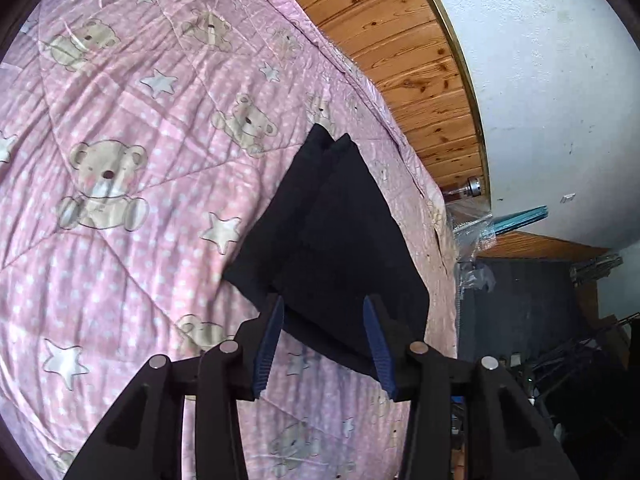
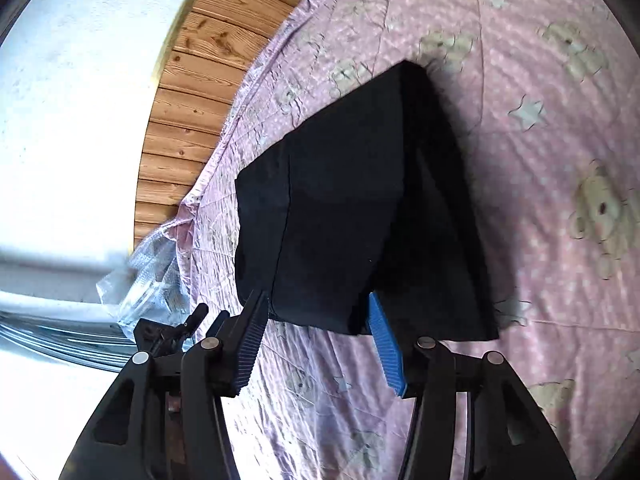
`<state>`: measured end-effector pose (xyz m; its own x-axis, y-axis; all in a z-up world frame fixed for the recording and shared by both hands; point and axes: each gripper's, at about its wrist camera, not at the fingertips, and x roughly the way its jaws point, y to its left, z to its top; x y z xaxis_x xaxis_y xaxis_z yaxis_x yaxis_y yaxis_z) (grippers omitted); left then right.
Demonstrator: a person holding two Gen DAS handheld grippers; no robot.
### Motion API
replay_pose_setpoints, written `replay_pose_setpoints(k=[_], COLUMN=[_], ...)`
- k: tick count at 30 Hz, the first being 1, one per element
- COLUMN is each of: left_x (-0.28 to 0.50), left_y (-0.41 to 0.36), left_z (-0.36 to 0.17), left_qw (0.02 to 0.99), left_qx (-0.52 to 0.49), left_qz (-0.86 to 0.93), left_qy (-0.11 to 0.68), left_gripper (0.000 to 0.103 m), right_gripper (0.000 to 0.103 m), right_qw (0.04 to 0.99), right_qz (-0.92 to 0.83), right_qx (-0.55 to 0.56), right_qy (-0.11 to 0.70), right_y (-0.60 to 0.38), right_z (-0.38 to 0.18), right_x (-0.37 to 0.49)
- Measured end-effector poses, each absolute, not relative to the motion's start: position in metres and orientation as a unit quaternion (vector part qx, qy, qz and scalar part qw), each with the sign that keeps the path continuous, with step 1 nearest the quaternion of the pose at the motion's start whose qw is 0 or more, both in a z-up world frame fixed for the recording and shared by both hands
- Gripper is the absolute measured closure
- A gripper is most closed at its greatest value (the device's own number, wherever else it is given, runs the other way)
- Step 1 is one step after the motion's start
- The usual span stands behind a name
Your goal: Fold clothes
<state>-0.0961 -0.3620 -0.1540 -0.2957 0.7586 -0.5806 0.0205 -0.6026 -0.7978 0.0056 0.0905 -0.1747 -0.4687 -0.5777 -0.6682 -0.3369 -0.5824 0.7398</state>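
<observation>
Left wrist view shows the black garment as a folded wedge lying on the pink bear-and-star quilt, its narrow end pointing away and split into two peaks. The near edge sits just ahead of the left gripper, between its two blue-padded fingers, which stand spread apart with the cloth not clamped between them. To that gripper's right, past the quilt's edge, this view alone takes in a dark floor, a metal-capped clear bottle and crinkled plastic wrap below the wood panelling.

Right wrist view shows the same garment broader and boxier, a flat folded block with a side fold dropping to the right. Its near edge lies directly ahead of the right gripper, whose fingers are likewise spread wide. Whether either tip touches the fabric cannot be told. Left of this gripper a second black tool shows near the plastic.
</observation>
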Motion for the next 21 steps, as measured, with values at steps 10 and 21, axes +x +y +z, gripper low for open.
replay_pose_setpoints(k=[10,21], left_x=[-0.107,-0.068], left_y=[-0.318,-0.295], left_z=[-0.171,-0.161], left_qw=[0.242,0.285], left_qx=[-0.588,-0.569], left_qz=[0.718,0.660], left_qy=[-0.283,-0.399], left_gripper=[0.059,0.041], right_gripper=[0.102,0.045], right_qw=[0.018,0.050], right_qz=[-0.756,-0.825], right_qx=[0.587,0.498], right_qy=[-0.289,-0.262], right_y=[0.065,0.133], right_z=[-0.210,-0.151], right_x=[0.018,-0.057])
